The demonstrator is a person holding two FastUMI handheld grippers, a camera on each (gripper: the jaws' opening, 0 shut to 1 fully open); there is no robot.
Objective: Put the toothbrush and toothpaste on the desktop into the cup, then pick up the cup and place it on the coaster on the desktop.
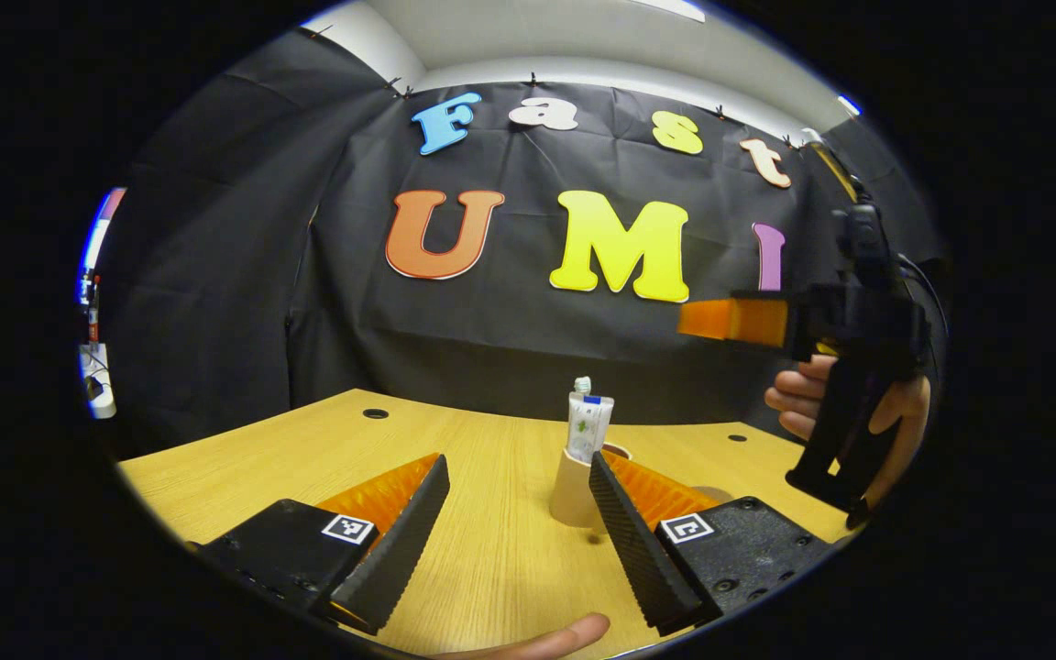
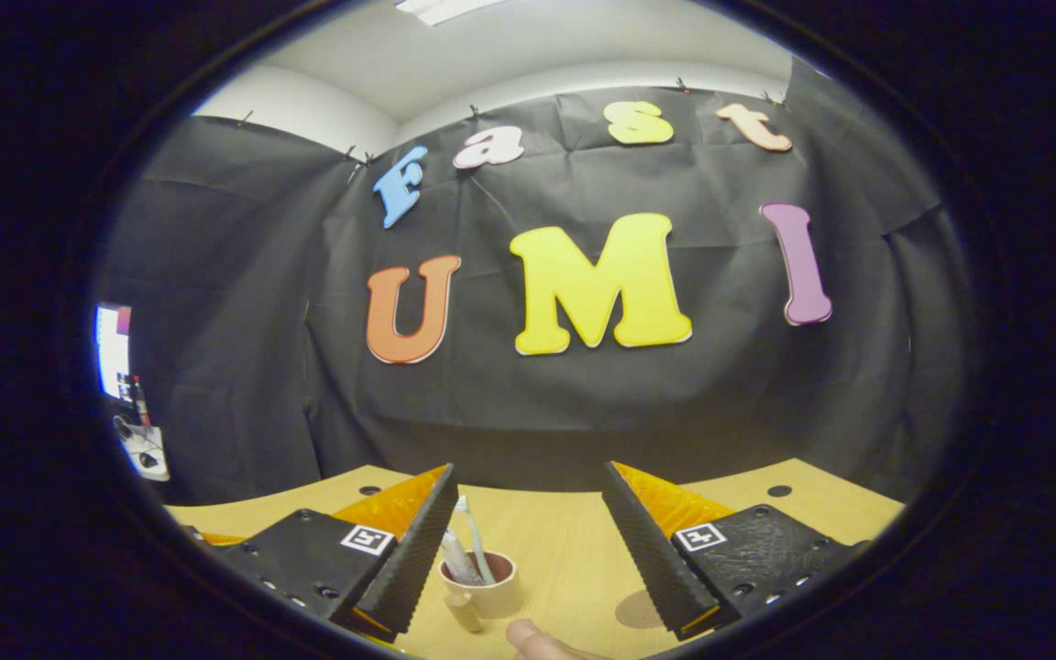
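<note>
Left gripper view: left gripper sits low over the wooden desktop, jaws spread wide w/ nothing between them. The cup is a small beige one standing upright on the desk at abt 1 o'clock from the gripper's midpoint, its right side tucked behind the right finger. Toothpaste stands in it cap-up: white tube w/ a blue band near the top and some green print, white cap. Far off at 3 o'clock a hand holds the right gripper up in the air, well above the desk; can't tell how its jaws stand from this angle. A fingertip pokes in at 6 o'clock.

Right gripper view: right gripper also w/ jaws wide apart, empty. Cup sits below at abt 7 o'clock from the midpoint, just beside the left finger, handle pointing down toward the camera. Inside it: the toothbrush, pale and thin, leaning up out of the rim, plus the toothpaste next to it. Round darker coaster lies flat on the desktop at 5 o'clock, near the cup but apart from it, partly behind the right finger.
</note>
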